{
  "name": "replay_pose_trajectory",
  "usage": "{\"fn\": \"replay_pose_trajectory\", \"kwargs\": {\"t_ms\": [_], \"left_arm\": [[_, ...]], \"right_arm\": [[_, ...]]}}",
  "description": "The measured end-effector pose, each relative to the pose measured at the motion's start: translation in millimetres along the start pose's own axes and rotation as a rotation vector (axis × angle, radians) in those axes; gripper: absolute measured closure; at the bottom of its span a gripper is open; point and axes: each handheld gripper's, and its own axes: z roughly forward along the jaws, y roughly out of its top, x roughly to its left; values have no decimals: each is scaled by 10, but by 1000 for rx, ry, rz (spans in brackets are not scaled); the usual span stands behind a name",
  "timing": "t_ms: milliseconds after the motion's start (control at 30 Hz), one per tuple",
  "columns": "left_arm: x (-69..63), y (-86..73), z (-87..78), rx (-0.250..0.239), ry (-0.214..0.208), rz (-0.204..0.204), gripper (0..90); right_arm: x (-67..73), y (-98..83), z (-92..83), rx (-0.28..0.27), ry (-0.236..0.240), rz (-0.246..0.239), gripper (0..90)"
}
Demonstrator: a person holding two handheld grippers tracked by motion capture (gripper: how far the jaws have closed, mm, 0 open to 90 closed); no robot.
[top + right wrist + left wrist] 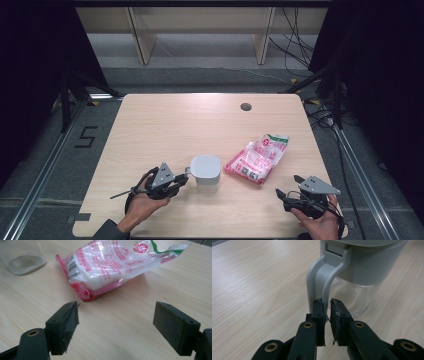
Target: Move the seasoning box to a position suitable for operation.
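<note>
A person is working at a pale wooden table (pixel 165 125) with a two-jaw gripper in each hand. The left gripper (pixel 181 181) is lying just to the left of a small jug (pixel 205 171) with a grey lid, which is standing upright near the front middle of the table. In the left gripper view, the left gripper (pixel 326 305) is meeting the jug's (pixel 364 270) grey handle (pixel 322 277), and its jaws are standing nearly closed, with only a thin gap between the pads; the lower edge of the handle is sitting right at that gap, though how firmly the pads are pressing on it cannot be told. The jug's lower part is clear.

To the right of the jug, close beside it but not touching, a pink and white plastic packet (pixel 257 156) is lying flat on the table, its green-edged end pointing away from the person. The right gripper (pixel 286 195) is resting near the front right corner of the table, well short of the packet. In the right gripper view, the right gripper (pixel 116 312) is holding its jaws wide apart with nothing between them, the packet (pixel 112 262) lying ahead on the bare wood.
</note>
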Motion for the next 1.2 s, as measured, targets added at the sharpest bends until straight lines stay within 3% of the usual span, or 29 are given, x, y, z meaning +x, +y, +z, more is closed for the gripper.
{"fn": "replay_pose_trajectory", "kwargs": {"t_ms": [33,67,100,167,200,233,367,433,500,533,600,633,667,867,933,1033,1067,1133,1167,1200], "left_arm": [[-6,1,4,-2,3,-12,822],[3,6,-3,19,2,5,831],[-18,3,14,1,1,-11,838],[-25,8,5,18,-3,-4,837],[-44,6,19,3,-8,-22,835],[-44,12,15,17,-5,-5,832],[-61,18,40,10,-10,-22,828],[-59,18,42,13,-2,-10,828],[-65,16,50,7,-12,-17,827],[-66,21,51,13,-12,-19,827],[-77,24,50,13,-8,-12,823],[-76,23,49,13,-12,-13,817],[-75,21,52,11,-18,-16,808],[-85,34,12,6,-33,12,713],[-67,47,-17,11,-46,3,666],[-65,42,-73,2,-56,-2,609],[-71,35,-73,-15,-56,-10,583],[-61,33,-114,2,-48,-10,533],[-60,32,-121,1,-49,-19,499],[-52,30,-131,-7,-57,-23,491]], "right_arm": [[-2,-1,6,-2,6,2,211],[0,-1,0,1,0,0,211],[0,-2,-1,-2,1,-2,212],[-2,-1,5,-3,3,0,212],[-3,0,3,0,-2,-3,212],[0,0,3,-1,-1,-3,212],[-1,2,4,-3,-2,-2,212],[1,1,1,-3,1,-3,212],[33,0,-10,11,-4,40,212],[-3,3,6,-5,-1,-2,212],[31,2,-8,9,0,31,212],[16,2,-1,0,1,12,212],[35,2,-8,9,-1,39,212],[2,3,5,-12,12,4,213],[29,-4,-4,-1,9,34,213],[-4,-1,5,-11,16,-1,212],[5,-1,0,-12,7,7,212],[29,-3,-7,6,4,34,213],[-10,-1,8,-9,4,-9,212],[-12,-3,9,-9,4,-7,213]]}}
